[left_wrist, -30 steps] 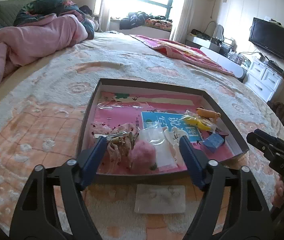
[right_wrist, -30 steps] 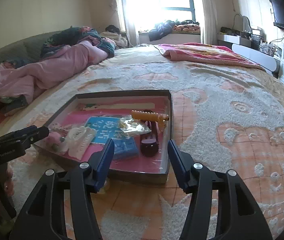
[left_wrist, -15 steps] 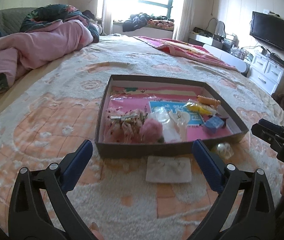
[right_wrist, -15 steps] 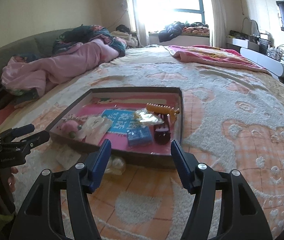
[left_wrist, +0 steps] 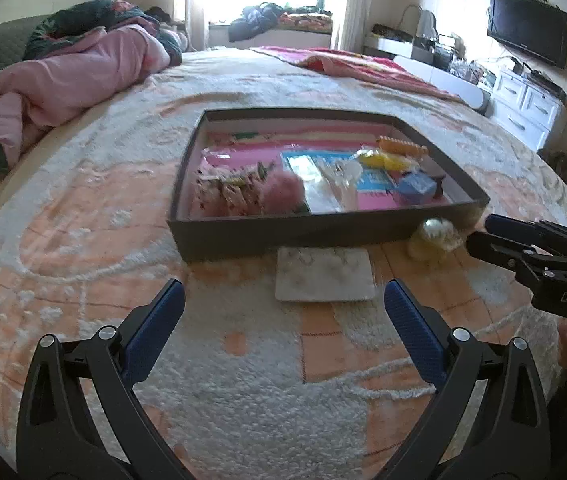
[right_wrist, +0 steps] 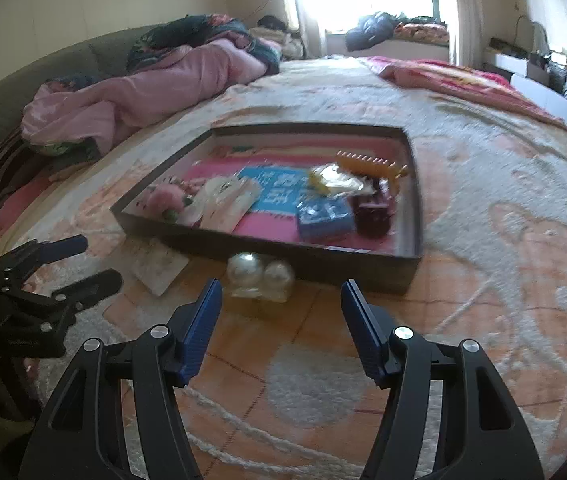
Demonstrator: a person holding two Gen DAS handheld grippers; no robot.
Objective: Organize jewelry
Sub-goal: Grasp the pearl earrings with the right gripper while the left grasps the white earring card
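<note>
While both hands have drawn back from the shallow dark cardboard tray on the fleecy peach-and-white bedspread, the left claw has just spread wide and the right claw has opened a little to a middling gape; both are empty. That suggests the next pick lies outside the tray. Just before its near wall lie a flat white earring card and a clear packet of large pearl beads. Nothing blocks either.
</note>
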